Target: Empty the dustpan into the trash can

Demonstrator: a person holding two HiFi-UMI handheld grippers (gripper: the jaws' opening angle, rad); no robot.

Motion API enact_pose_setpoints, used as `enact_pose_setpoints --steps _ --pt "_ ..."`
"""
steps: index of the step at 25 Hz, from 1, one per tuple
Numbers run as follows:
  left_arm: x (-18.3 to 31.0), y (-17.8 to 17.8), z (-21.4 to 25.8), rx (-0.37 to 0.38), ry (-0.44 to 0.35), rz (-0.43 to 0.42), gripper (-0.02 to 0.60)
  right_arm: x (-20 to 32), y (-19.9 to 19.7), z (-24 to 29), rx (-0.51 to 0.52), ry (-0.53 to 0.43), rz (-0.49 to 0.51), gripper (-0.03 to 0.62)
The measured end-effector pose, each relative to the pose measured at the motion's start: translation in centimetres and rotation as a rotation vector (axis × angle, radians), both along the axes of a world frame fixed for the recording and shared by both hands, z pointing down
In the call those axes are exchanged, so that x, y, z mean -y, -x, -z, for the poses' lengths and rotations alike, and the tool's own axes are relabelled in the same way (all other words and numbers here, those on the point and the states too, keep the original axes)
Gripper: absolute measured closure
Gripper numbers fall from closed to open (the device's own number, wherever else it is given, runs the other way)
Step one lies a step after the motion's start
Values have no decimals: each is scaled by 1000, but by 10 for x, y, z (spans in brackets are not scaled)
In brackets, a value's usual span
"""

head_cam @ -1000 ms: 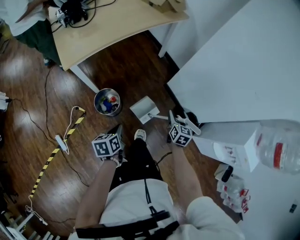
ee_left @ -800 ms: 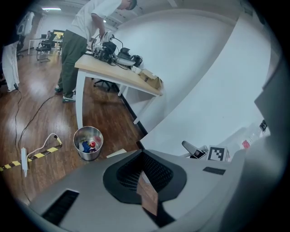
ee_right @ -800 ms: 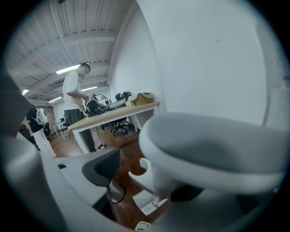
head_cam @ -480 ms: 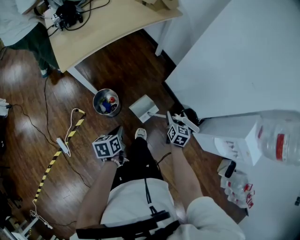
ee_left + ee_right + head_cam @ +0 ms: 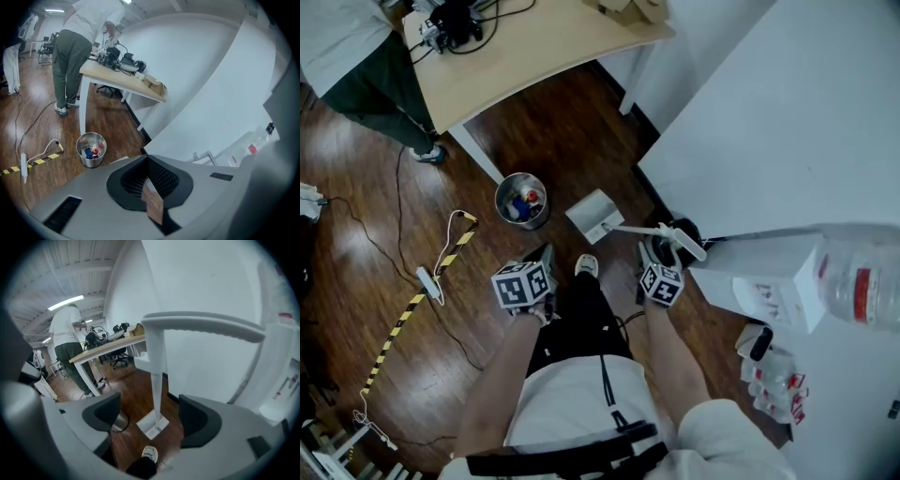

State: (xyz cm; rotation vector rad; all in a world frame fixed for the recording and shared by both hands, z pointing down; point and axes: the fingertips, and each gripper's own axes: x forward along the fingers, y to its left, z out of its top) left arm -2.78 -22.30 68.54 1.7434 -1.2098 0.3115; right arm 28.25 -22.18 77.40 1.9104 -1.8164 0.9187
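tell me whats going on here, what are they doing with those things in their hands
A person stands holding tongs in each hand. The right tongs have just been opening and now stand wide open, with the upright handle of the white dustpan between the jaws but not gripped. The dustpan sits on the wood floor near the metal trash can, which already holds some rubbish. The left tongs are shut and empty. Nothing has been emptied yet.

White dustpan (image 5: 592, 216), silver trash can (image 5: 528, 223), brown floor (image 5: 356, 244).
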Motion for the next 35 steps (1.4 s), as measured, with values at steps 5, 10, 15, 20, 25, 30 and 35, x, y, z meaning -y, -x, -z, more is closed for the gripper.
enact_pose_setpoints --steps 5,10,15,20,25,30,35 --pt "-20 16 19 -30 -73 5 594 -39 41 27 100 20 107 303" --pt "-55 35 32 -27 -99 92 594 -52 82 72 72 -27 262 595" --pt "-105 44 41 -21 -114 189 594 -64 133 109 150 -38 462 595" --pt "-158 27 53 -3 -149 272 594 -99 158 152 160 -75 691 595" --pt "-228 -28 76 10 -198 327 594 -165 126 192 165 -144 816 595" --pt "-296 -86 104 31 -243 345 594 -227 69 209 195 -166 847 595" --pt "-353 -119 126 40 -259 350 594 -278 32 227 228 -185 828 595"
